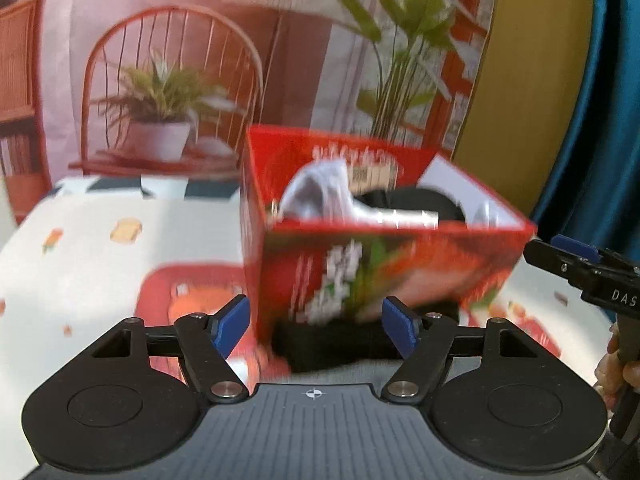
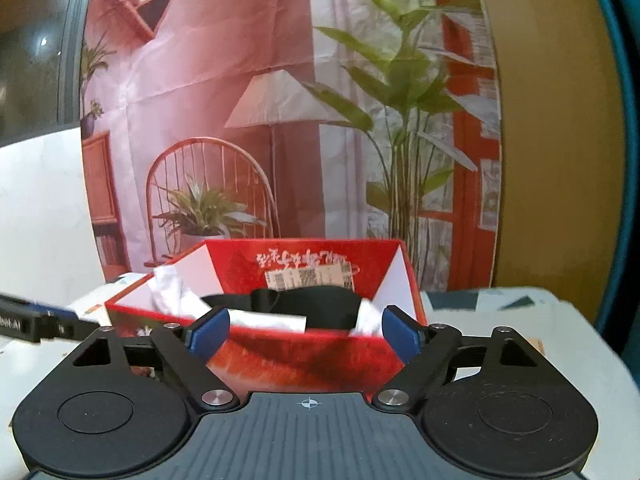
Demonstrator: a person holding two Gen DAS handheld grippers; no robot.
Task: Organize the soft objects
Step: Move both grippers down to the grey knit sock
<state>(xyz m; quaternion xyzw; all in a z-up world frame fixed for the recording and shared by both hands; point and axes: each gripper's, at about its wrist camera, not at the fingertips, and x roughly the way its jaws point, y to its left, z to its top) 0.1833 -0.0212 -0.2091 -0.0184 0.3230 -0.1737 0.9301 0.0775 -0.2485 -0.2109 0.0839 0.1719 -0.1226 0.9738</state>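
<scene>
An open red cardboard box (image 2: 304, 356) stands on the worktop (image 1: 80, 248), which is covered by a pale cloth printed with cartoon cars. Inside the box lie soft items: a white sock (image 1: 316, 194) at the left, a black garment (image 2: 308, 304) across the middle, and a white rolled piece (image 2: 272, 321) against the near wall. In the left wrist view a further black fabric item (image 1: 336, 344) lies on the cloth at the foot of the box, just ahead of the left gripper (image 1: 316, 330).

The left gripper's blue-padded fingers (image 1: 230, 330) stand spread apart with nothing pressed between them; the box's near lower corner and the black fabric appear in the gap, motion-blurred. The right gripper (image 2: 306, 332) likewise has its fingers (image 2: 210, 330) parted and released, framing the near wall of the box without gripping it. Each gripper's tip shows at the edge of the other's view, and part of a hand (image 1: 618, 372) holding the right tool is visible at the right edge of the left wrist view.

Behind the worktop hangs a printed backdrop (image 2: 240, 100) showing a chair, a lamp and potted plants.
</scene>
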